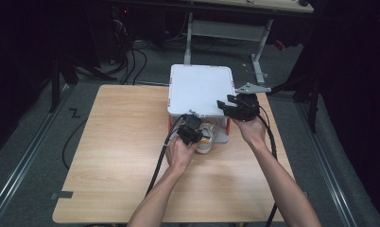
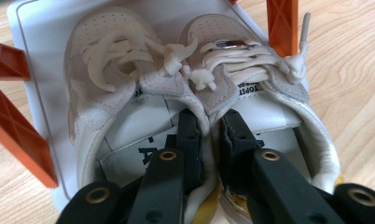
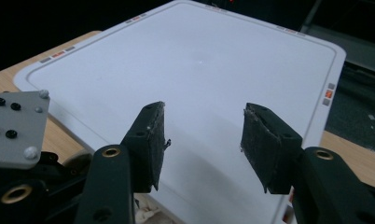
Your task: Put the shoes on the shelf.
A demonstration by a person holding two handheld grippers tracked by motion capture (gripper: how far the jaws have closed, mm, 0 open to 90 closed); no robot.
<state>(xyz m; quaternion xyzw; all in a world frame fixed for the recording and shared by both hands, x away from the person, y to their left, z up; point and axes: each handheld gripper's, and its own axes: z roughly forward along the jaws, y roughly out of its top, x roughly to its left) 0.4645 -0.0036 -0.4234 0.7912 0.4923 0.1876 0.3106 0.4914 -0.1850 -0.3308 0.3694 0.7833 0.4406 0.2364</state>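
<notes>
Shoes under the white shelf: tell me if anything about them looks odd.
The pair of shoes sits straight on the lower shelf, laces tied. The left gripper pinches both inner collars together, squashing them slightly. Nothing looks damaged or spilled.

shoes (image 2: 195,93): side by side, under shelf top (image 1: 200,87) | shelf: on table (image 1: 122,142)
</notes>
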